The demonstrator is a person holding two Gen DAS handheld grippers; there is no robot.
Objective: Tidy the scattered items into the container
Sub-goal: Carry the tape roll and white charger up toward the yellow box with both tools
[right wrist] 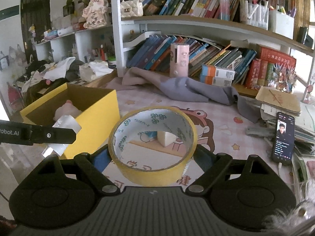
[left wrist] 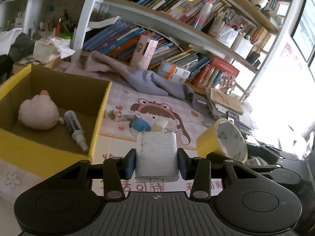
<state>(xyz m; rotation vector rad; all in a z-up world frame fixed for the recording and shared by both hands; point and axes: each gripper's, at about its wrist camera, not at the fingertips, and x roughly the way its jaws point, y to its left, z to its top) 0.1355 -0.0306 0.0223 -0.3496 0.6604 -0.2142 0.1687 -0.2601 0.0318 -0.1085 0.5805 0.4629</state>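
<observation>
My left gripper is shut on a white charger plug, held above the desk mat to the right of the yellow box. The box holds a pink plush toy and a small spray bottle. My right gripper is shut on a yellow tape roll, which also shows in the left wrist view. The left gripper and its plug show at the left of the right wrist view, next to the box. Small items lie on the mat: a blue object, a cream wedge, a small white box.
A grey-purple cloth lies at the back of the mat. Bookshelves stand behind. A pink cylinder stands by the books. A phone leans on a paper stack at the right. Clutter lies behind the box.
</observation>
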